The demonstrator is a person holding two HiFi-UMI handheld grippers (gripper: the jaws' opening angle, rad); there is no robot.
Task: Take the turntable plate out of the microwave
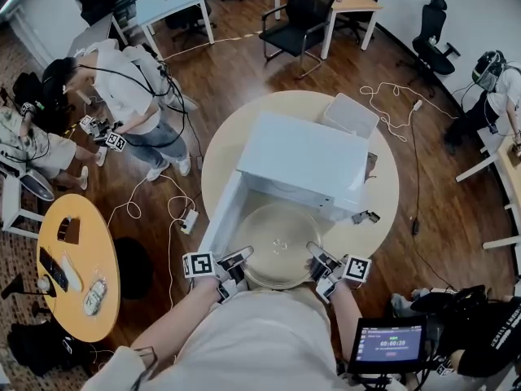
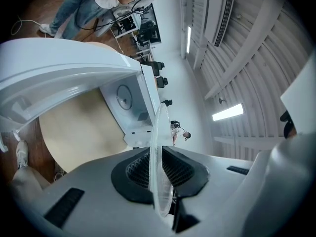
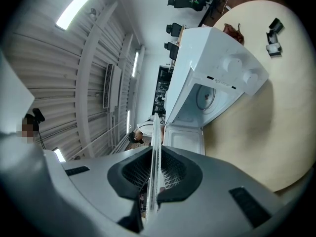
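The clear glass turntable plate (image 1: 281, 247) hangs level just in front of the open white microwave (image 1: 301, 157), held out over the table's near edge. My left gripper (image 1: 236, 261) is shut on the plate's left rim and my right gripper (image 1: 320, 259) on its right rim. In the left gripper view the plate (image 2: 159, 147) runs edge-on between the dark pads of the left gripper (image 2: 160, 169), with the microwave cavity (image 2: 126, 102) beyond. The right gripper view shows the plate (image 3: 155, 152) the same way in the right gripper (image 3: 155, 174), facing the microwave (image 3: 222, 68).
The microwave stands on a round beige table (image 1: 383, 194) with its door (image 1: 220, 214) swung open to the left. A clear plastic box (image 1: 352, 114) lies behind it, a small black clip (image 1: 366, 216) to its right. A person (image 1: 130, 96) stands at far left; office chairs and cables surround.
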